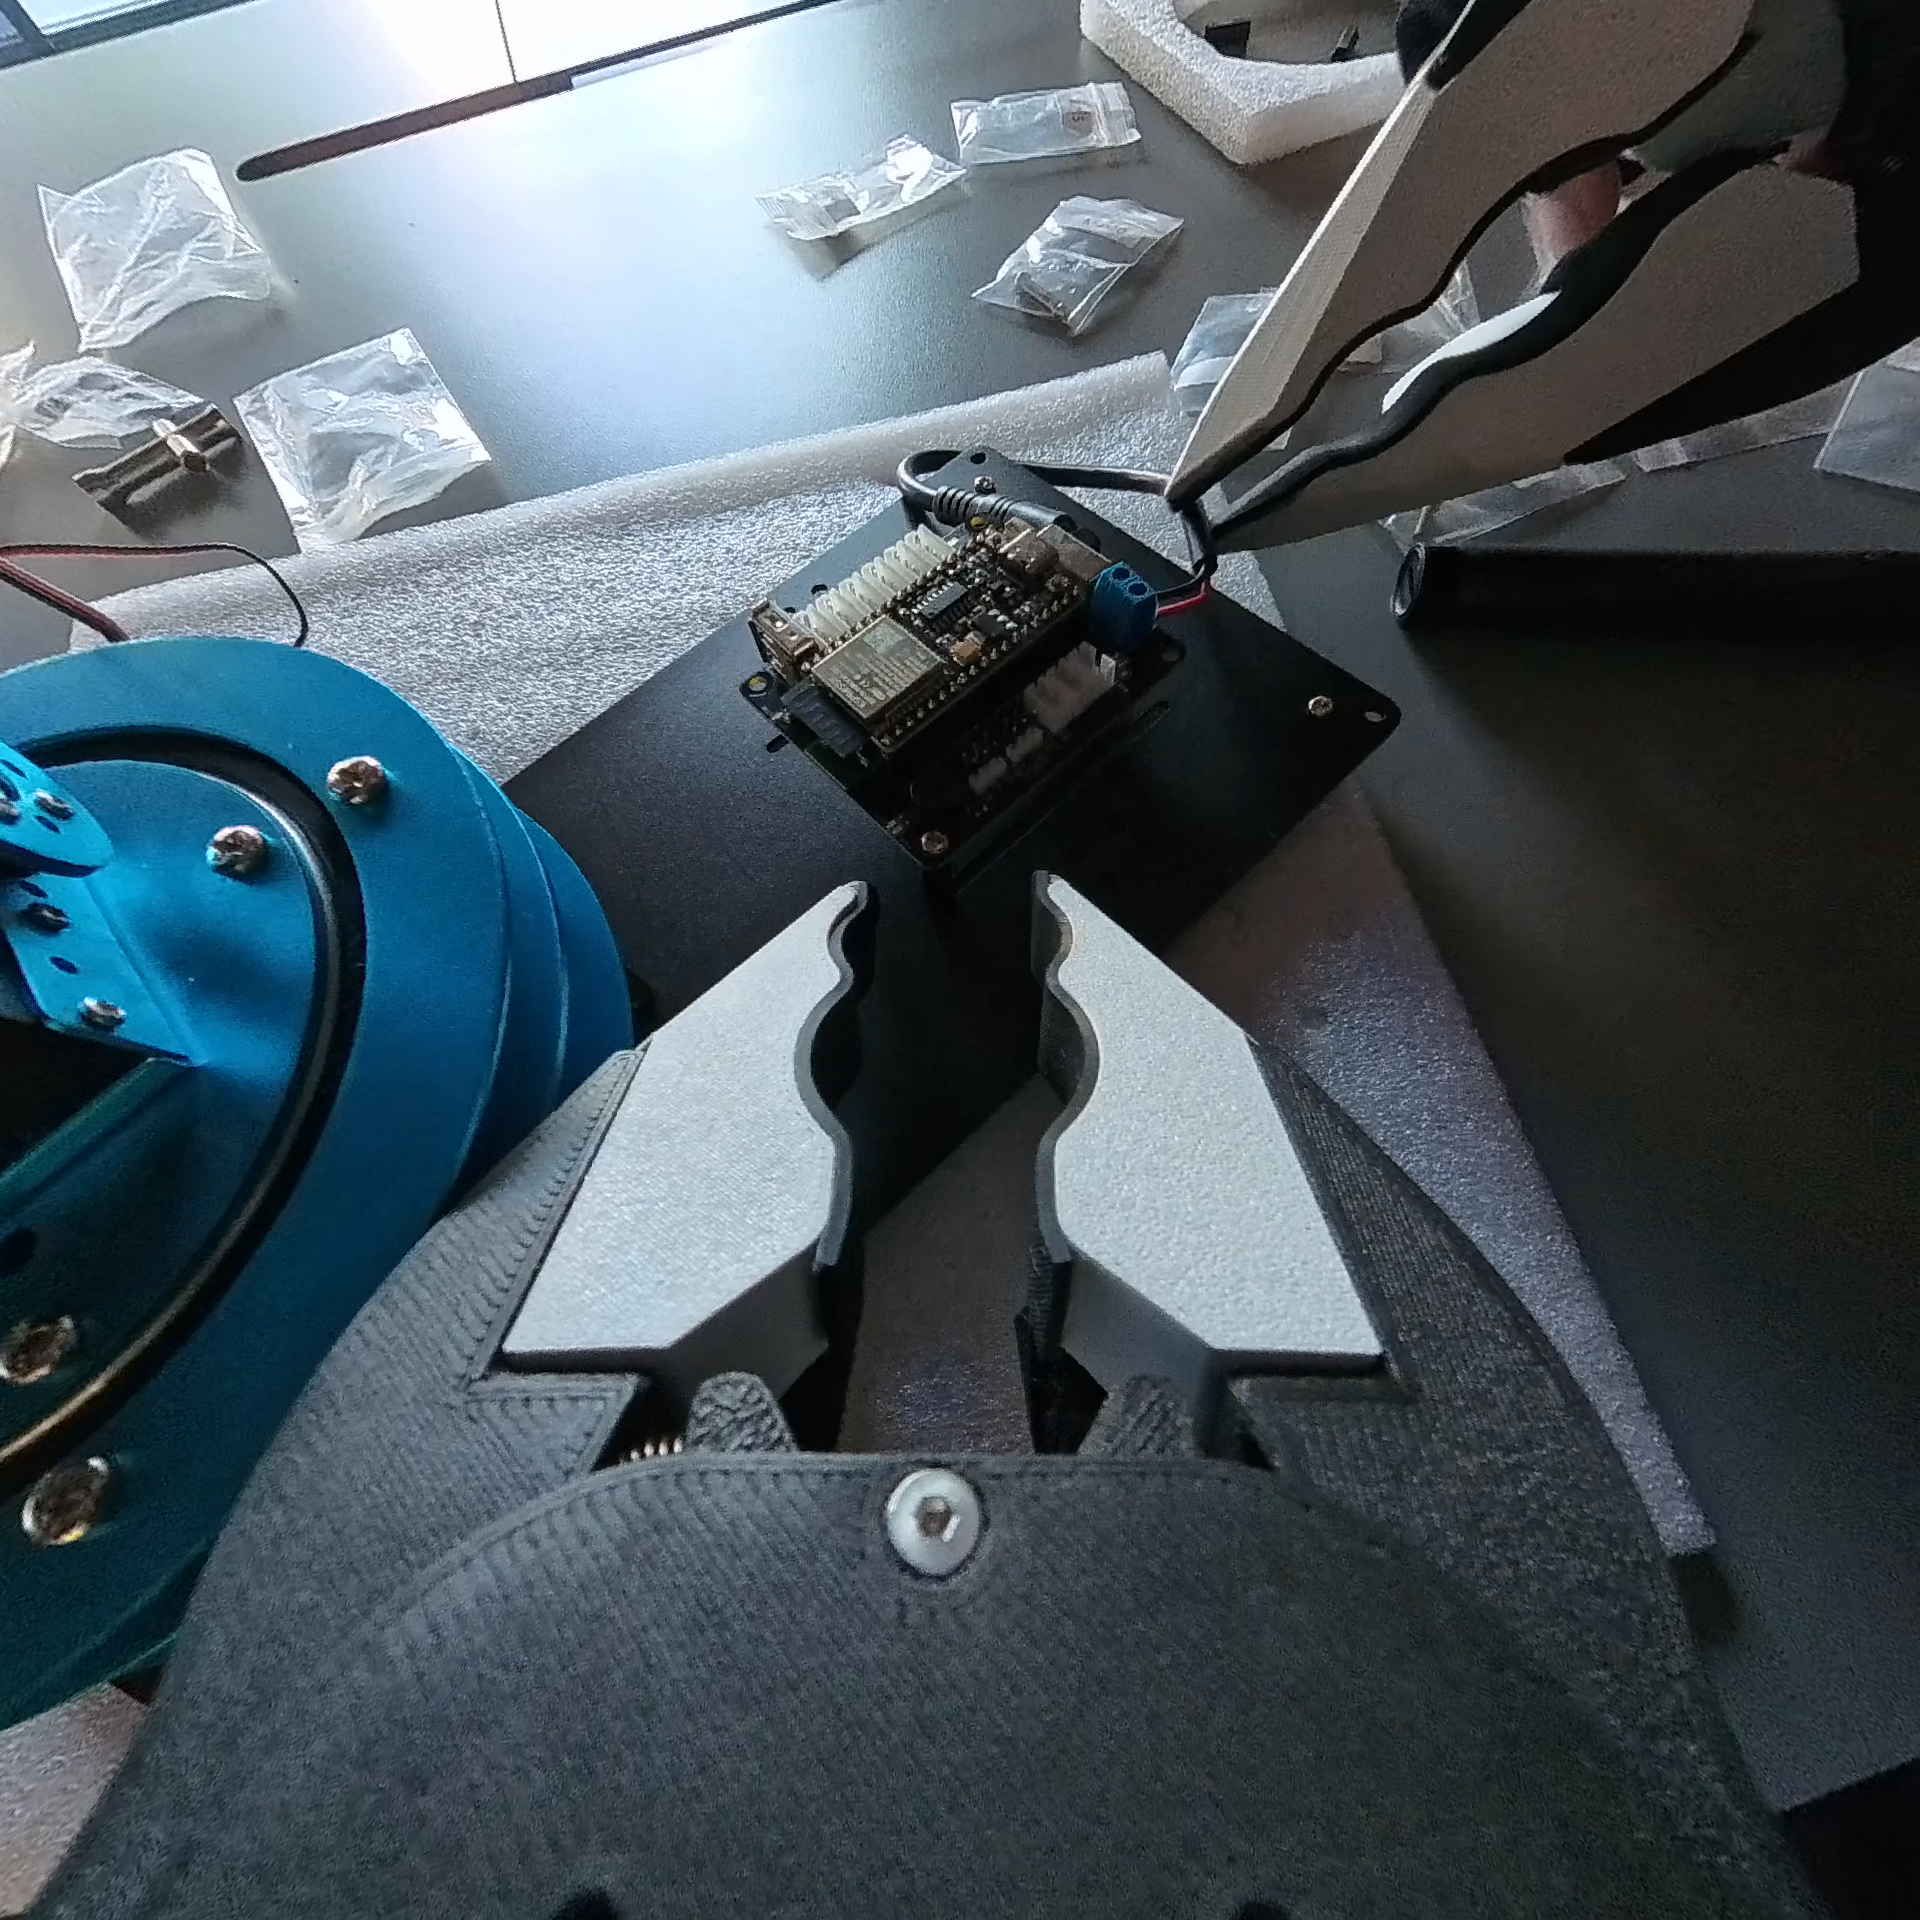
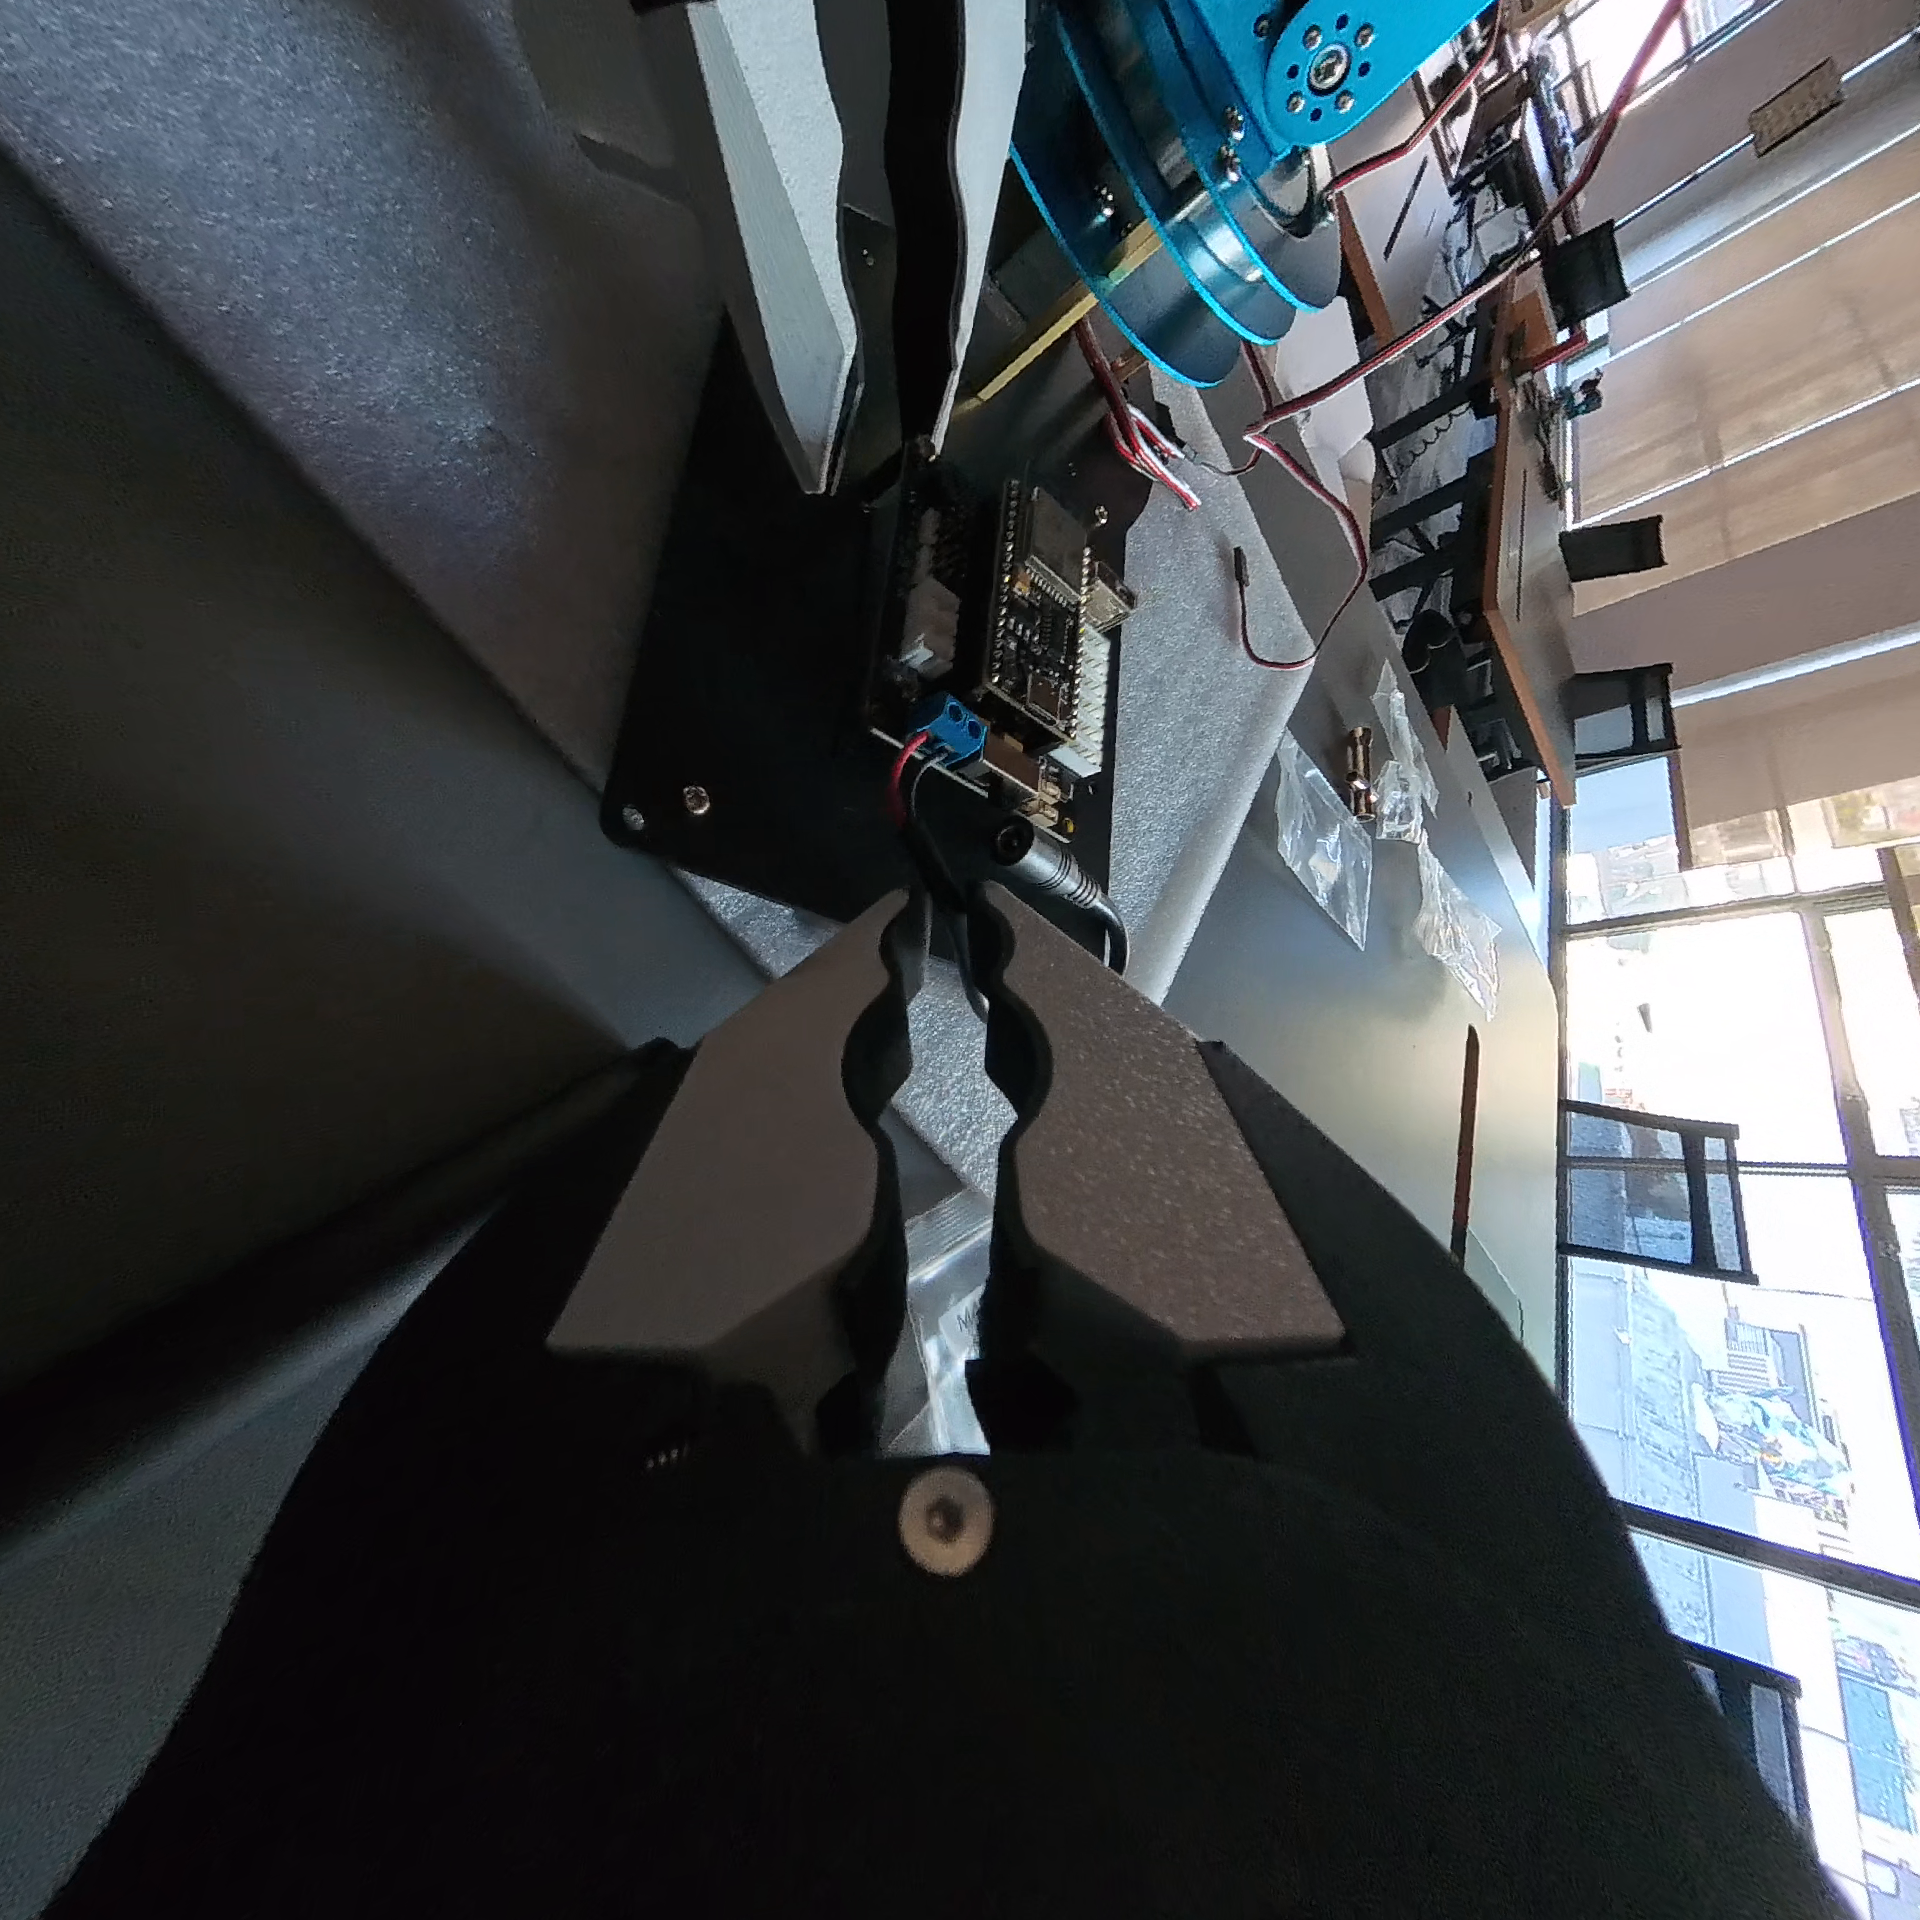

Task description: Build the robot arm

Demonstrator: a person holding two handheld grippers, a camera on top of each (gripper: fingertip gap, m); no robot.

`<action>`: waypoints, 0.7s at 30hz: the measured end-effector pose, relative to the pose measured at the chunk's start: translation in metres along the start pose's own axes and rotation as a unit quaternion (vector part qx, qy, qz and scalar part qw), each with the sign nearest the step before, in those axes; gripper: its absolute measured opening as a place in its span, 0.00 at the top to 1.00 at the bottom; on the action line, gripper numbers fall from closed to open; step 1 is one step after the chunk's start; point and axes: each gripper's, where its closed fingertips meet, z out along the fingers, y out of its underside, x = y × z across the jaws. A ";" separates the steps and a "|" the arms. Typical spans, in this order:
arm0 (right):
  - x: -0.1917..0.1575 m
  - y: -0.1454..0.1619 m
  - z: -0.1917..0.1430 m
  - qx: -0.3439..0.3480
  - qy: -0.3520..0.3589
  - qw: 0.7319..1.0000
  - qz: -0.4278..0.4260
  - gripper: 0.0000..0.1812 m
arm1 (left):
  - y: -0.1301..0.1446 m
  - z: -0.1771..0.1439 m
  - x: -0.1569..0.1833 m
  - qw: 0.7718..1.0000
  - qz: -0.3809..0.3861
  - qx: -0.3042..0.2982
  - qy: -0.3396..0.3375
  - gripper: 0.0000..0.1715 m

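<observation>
A small circuit board (image 1: 935,665) with a blue terminal block (image 1: 1122,603) is mounted on a black plate (image 1: 1247,748). My left gripper (image 1: 951,902) is open and empty, hovering over the plate just in front of the board. My right gripper (image 1: 1195,509) comes in from the upper right, shut on the thin black and red wires (image 1: 1200,566) that run from the terminal block. In the right wrist view the right gripper (image 2: 940,909) pinches the wires (image 2: 909,790) just short of the terminal block (image 2: 951,727) and the board (image 2: 1018,623). A black barrel plug (image 2: 1049,862) lies beside the fingertips.
A blue round turntable base (image 1: 312,1039) with screws stands close on the left, on the same plate. A white foam sheet (image 1: 520,582) lies under the plate. Several small plastic bags (image 1: 358,436), metal standoffs (image 1: 156,457), a white foam block (image 1: 1226,94) and a black tube (image 1: 1558,592) lie around. My right fingertips sit around 9 cm from my left ones.
</observation>
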 end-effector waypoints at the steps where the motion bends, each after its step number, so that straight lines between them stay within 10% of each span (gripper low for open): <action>1: 0.001 0.000 0.000 0.001 0.001 1.000 -0.001 0.97 | 0.000 0.000 0.000 1.000 0.000 0.000 0.000 0.84; 21: -0.005 -0.003 -0.002 0.010 -0.009 1.000 0.006 0.97 | 0.000 -0.001 -0.001 1.000 -0.004 0.002 0.001 0.85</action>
